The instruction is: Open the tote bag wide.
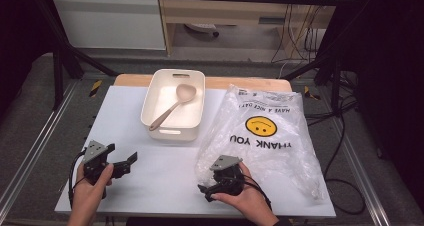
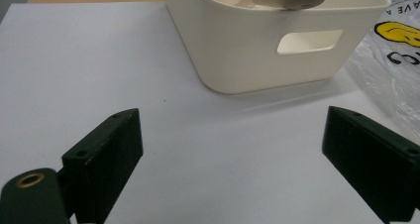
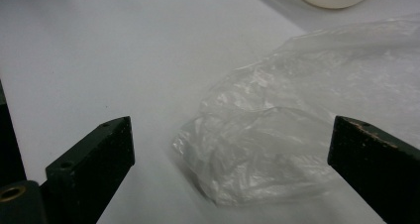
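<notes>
A cream plastic bin point(image 1: 150, 106) stands at the back middle of the table, and a beige spoon point(image 1: 175, 103) leans inside it, bowl up. A clear plastic bag point(image 1: 265, 136) printed with a yellow smiley and "THANK YOU" lies flat to the bin's right. My left gripper point(image 1: 126, 165) is open near the front left and points toward the bin point(image 2: 247, 50); nothing is between its jaws point(image 2: 233, 135). My right gripper point(image 1: 207, 192) is open at the bag's near left corner. The crumpled bag edge point(image 3: 277, 154) lies between its spread jaws point(image 3: 232, 135), untouched.
A white sheet point(image 1: 125, 116) covers the table, with a wooden strip point(image 1: 130, 79) along the far edge. Metal rails run down both sides. Cables point(image 1: 345, 136) hang off the right side. Bare sheet lies between the two grippers.
</notes>
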Available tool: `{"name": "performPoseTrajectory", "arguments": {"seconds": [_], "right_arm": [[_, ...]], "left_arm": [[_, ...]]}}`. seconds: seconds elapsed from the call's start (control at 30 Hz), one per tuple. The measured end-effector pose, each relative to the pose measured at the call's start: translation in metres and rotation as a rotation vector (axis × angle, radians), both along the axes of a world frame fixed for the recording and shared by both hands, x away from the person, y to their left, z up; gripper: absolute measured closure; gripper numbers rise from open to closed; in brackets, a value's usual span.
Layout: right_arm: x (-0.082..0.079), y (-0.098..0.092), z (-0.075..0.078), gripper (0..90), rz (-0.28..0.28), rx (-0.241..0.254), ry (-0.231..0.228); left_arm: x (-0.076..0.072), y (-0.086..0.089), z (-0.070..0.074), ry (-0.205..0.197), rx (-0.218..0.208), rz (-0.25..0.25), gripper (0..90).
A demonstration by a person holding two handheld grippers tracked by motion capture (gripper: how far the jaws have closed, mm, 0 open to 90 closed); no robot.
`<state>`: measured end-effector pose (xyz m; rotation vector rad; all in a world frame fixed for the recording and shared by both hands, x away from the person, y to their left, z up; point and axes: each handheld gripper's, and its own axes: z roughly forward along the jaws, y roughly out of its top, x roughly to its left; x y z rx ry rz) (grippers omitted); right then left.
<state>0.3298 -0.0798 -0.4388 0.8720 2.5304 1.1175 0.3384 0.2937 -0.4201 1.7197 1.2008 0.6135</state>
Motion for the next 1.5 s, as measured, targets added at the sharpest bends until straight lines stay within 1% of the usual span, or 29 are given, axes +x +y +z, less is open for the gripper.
{"name": "performPoseTrajectory", "arguments": {"seconds": [0.07, 0.13, 0.2, 0.23, 0.3, 0.33, 0.37, 0.43, 0.53, 0.6, 0.63, 0.67, 0.77, 0.8, 0.9, 0.97, 1.13, 1.27, 1.3, 1.37, 1.43, 1.5], "right_arm": [[0.0, 0.006, -0.003, 6.9, 0.011, -0.017, 0.003], [0.0, 0.01, -0.006, 10.7, 0.015, -0.041, -0.002], [0.002, 0.011, -0.009, 18.4, 0.02, -0.071, -0.007], [0.002, 0.011, -0.01, 22.0, 0.017, -0.076, -0.004], [0.006, 0.011, -0.013, 32.7, 0.015, -0.087, 0.01], [0.008, 0.01, -0.013, 38.0, 0.021, -0.069, 0.026], [0.009, 0.009, -0.013, 46.5, 0.022, -0.062, 0.02], [0.012, 0.008, -0.013, 55.7, 0.026, -0.055, 0.016], [0.017, 0.008, -0.012, 74.2, 0.016, -0.043, 0.026], [0.021, 0.008, -0.012, 83.1, 0.011, -0.032, 0.036], [0.024, 0.007, -0.013, 85.9, 0.006, -0.026, 0.041], [0.026, 0.007, -0.013, 87.1, -0.005, -0.008, 0.057], [0.033, 0.004, -0.013, 87.7, -0.044, 0.01, 0.051], [0.035, 0.002, -0.013, 87.7, -0.059, 0.024, 0.05], [0.04, -0.002, -0.009, 87.7, -0.091, 0.054, 0.041], [0.043, -0.003, -0.009, 87.7, -0.106, 0.067, 0.042], [0.052, -0.003, -0.008, 87.7, -0.128, 0.073, 0.034], [0.065, -0.003, -0.007, 87.6, -0.161, 0.08, 0.018], [0.068, -0.002, -0.007, 87.6, -0.167, 0.086, 0.016], [0.075, 0.001, -0.009, 87.5, -0.178, 0.078, 0.007], [0.085, 0.003, -0.01, 87.5, -0.202, 0.09, 0.012], [0.095, 0.005, -0.012, 87.4, -0.231, 0.086, 0.008]], "left_arm": [[0.0, 0.0, 0.0, -0.001, -0.001, -0.001, 8.3], [0.0, 0.0, 0.0, -0.001, -0.001, -0.001, 8.3], [0.0, 0.0, 0.0, 0.0, -0.001, 0.0, 8.3], [0.0, 0.0, 0.0, 0.001, -0.001, -0.001, 8.3], [0.001, 0.0, -0.001, 0.004, 0.003, -0.003, 8.3], [0.001, -0.001, -0.001, 0.005, 0.003, -0.004, 8.3], [0.001, -0.001, -0.001, 0.003, 0.004, -0.004, 8.3], [0.0, -0.001, -0.001, 0.005, 0.004, -0.002, 8.3], [0.001, -0.001, -0.001, 0.008, 0.005, -0.001, 8.4], [0.0, -0.001, -0.001, 0.007, 0.005, -0.001, 8.3], [0.0, -0.001, -0.001, 0.007, 0.005, -0.002, 8.4], [0.0, -0.001, -0.001, 0.007, 0.004, -0.001, 8.4], [0.0, 0.0, -0.001, 0.007, 0.002, 0.001, 8.4], [0.0, 0.0, -0.001, 0.008, 0.001, 0.002, 8.4], [0.001, 0.0, -0.001, 0.011, 0.004, 0.001, 8.4], [0.001, 0.0, -0.001, 0.012, 0.008, -0.001, 8.4], [0.0, 0.0, -0.001, 0.01, 0.005, 0.002, 8.4], [0.001, 0.0, -0.001, 0.013, 0.006, -0.001, 8.4], [0.001, 0.0, -0.001, 0.012, 0.006, 0.0, 8.4], [0.001, -0.001, -0.001, 0.011, 0.006, -0.002, 8.4], [0.0, 0.0, -0.001, 0.012, 0.006, -0.001, 8.4], [0.0, 0.0, -0.001, 0.012, 0.006, -0.001, 8.4]]}}
